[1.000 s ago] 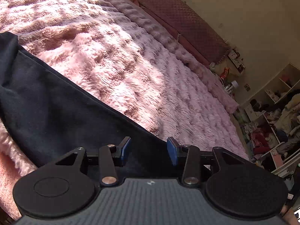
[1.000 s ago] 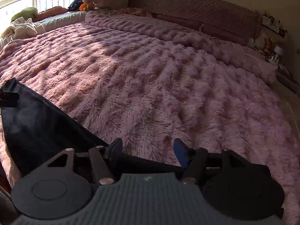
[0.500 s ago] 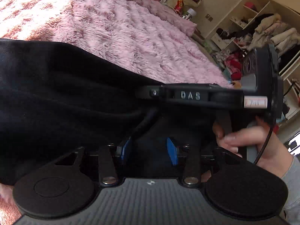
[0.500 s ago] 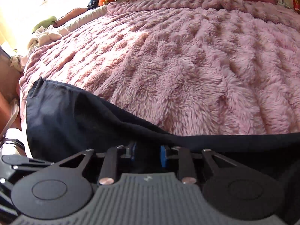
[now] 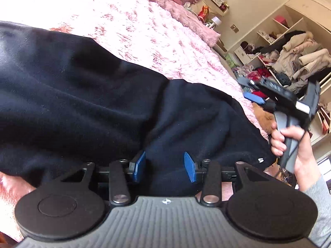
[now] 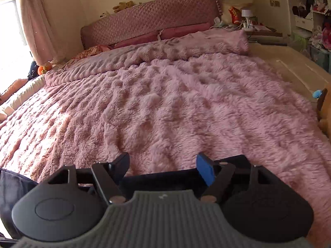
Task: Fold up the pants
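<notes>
The dark navy pants (image 5: 103, 103) lie bunched on the pink fluffy bedspread (image 5: 144, 31), with a fold ridge across their middle. My left gripper (image 5: 164, 166) is open just above the cloth near its near edge, with nothing between its blue pads. My right gripper (image 5: 251, 92) shows in the left wrist view, lifted clear to the right of the pants, held by a hand. In the right wrist view my right gripper (image 6: 163, 169) is open and empty, with only a strip of the pants (image 6: 161, 177) below it.
The bedspread (image 6: 175, 103) stretches far ahead to a quilted headboard (image 6: 149, 18). A cluttered shelf of clothes (image 5: 289, 51) stands at the right beyond the bed edge. A brown plush object (image 5: 263, 117) lies by the bed's right side.
Both grippers have opened and let go of the pants. My right gripper has lifted and moved away to the right. The pants now lie folded over in a thicker bundle.
</notes>
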### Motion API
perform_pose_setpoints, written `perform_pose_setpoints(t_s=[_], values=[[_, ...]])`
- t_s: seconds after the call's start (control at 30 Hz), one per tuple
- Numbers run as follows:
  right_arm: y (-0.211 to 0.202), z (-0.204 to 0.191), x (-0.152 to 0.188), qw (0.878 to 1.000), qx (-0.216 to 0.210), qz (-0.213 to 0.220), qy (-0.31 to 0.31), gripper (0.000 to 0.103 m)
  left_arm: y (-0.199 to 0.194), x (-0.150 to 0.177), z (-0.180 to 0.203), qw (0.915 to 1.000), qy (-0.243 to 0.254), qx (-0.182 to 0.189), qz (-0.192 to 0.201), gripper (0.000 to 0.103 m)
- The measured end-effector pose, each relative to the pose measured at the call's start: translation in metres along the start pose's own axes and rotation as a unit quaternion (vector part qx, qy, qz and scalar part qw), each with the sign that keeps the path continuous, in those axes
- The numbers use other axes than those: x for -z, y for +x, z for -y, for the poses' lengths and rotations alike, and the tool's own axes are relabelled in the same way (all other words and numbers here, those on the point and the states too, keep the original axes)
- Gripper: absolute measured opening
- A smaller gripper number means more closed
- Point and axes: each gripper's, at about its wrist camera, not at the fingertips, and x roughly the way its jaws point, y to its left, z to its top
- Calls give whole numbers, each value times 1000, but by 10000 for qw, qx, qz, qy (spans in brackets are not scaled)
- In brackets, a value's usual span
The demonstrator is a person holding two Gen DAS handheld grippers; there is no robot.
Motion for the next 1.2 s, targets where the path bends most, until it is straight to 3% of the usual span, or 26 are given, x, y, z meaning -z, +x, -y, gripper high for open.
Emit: perform_pose_setpoints(t_s=[0.1, 0.2, 0.3, 0.33, 0.4, 0.57, 0.63, 0.67, 0.7, 0.73, 0.9, 1.03, 1.13, 1.2], values=[[-43, 41, 10, 9996, 136, -259, 7, 67, -3, -1, 0, 10000, 29, -71, 38, 49], [-86, 90, 32, 9968, 29, -540, 585, 67, -1, -1, 2, 10000, 23, -40, -13, 49], [-117, 119, 61, 9957, -70, -659, 645, 63, 2, -2, 10, 9998, 183, -79, -37, 49], [-122, 124, 67, 9961, -129, -661, 574, 50, 2, -2, 12, 9996, 247, -108, -35, 49], [-121, 132, 81, 9949, -344, -853, 419, 34, 3, -3, 15, 9995, 286, -160, -33, 50], [-118, 142, 99, 9932, -989, -579, 224, 32, 0, -1, 17, 9997, 44, -222, 38, 50], [-113, 148, 99, 9904, -1189, -576, 404, 37, 4, -2, 22, 9997, 20, -245, 65, 50], [-109, 150, 99, 9888, -1305, -572, 450, 34, 4, -1, 24, 9996, 39, -281, 56, 50], [-108, 150, 99, 9886, -1360, -526, 374, 14, 3, 0, 25, 9994, 74, -334, 53, 50], [-109, 152, 99, 9870, -1519, -482, 204, 2, 3, 0, 27, 9992, 98, -385, 58, 50], [-132, 175, 102, 9741, -2201, -507, -49, 0, 6, 4, 30, 9985, 6, -538, 76, 50], [-142, 200, 109, 9598, -2581, -994, 486, 0, 4, 4, 26, 9987, -97, -495, 75, 51], [-145, 205, 118, 9547, -2514, -1328, 876, 0, 1, 3, 20, 9986, -232, -470, 92, 51], [-146, 204, 124, 9583, -2189, -1454, 1123, 0, -2, 3, 19, 9984, -323, -442, 110, 51]])
